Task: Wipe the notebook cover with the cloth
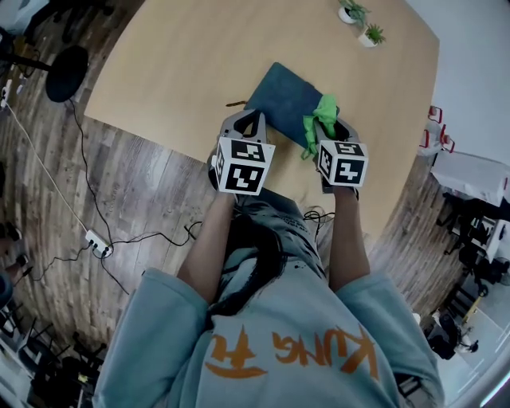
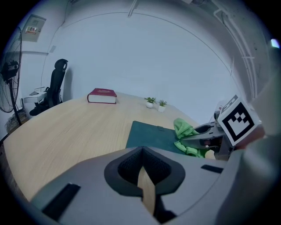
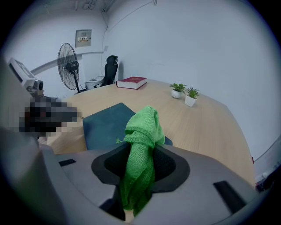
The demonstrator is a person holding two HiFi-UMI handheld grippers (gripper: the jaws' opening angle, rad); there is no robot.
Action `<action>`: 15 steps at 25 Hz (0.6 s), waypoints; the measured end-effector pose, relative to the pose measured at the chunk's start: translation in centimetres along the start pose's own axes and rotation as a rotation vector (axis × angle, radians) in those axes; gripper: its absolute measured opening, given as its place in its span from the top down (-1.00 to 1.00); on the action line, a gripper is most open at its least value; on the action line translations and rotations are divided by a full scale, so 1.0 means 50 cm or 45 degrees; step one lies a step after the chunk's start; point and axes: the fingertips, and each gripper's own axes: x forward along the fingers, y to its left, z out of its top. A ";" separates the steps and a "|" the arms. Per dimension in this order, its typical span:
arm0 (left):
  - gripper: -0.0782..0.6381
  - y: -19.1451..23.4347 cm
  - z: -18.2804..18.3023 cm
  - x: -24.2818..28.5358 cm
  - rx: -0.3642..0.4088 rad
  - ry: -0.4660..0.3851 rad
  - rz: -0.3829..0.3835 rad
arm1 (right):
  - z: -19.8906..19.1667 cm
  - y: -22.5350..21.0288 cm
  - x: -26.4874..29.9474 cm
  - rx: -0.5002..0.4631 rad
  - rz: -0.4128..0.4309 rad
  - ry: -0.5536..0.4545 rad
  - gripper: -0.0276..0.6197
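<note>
A dark teal notebook lies flat on the wooden table, also seen in the left gripper view and the right gripper view. My right gripper is shut on a bright green cloth, which bunches up between the jaws above the notebook's near right edge. My left gripper hovers at the notebook's near left corner, jaws shut with nothing between them. The cloth hangs at the notebook's right side in the left gripper view.
A red book lies at the table's far side. Two small potted plants stand near the far edge. An office chair and a fan stand beyond the table. Cables and a power strip lie on the floor at left.
</note>
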 end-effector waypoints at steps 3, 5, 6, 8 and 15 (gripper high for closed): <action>0.74 -0.010 0.001 -0.003 0.005 -0.002 -0.009 | -0.018 -0.018 -0.012 0.030 -0.024 0.012 0.51; 0.74 -0.015 0.002 -0.003 0.006 -0.006 -0.014 | -0.025 -0.027 -0.017 0.038 -0.038 0.022 0.51; 0.74 -0.018 0.002 -0.003 0.005 -0.007 -0.017 | -0.028 -0.029 -0.019 0.038 -0.044 0.028 0.51; 0.73 -0.019 0.002 -0.003 -0.001 -0.011 -0.019 | -0.028 -0.031 -0.023 0.034 -0.055 0.038 0.51; 0.74 -0.001 0.000 -0.016 -0.053 -0.033 0.019 | 0.052 0.003 -0.045 -0.032 -0.010 -0.060 0.51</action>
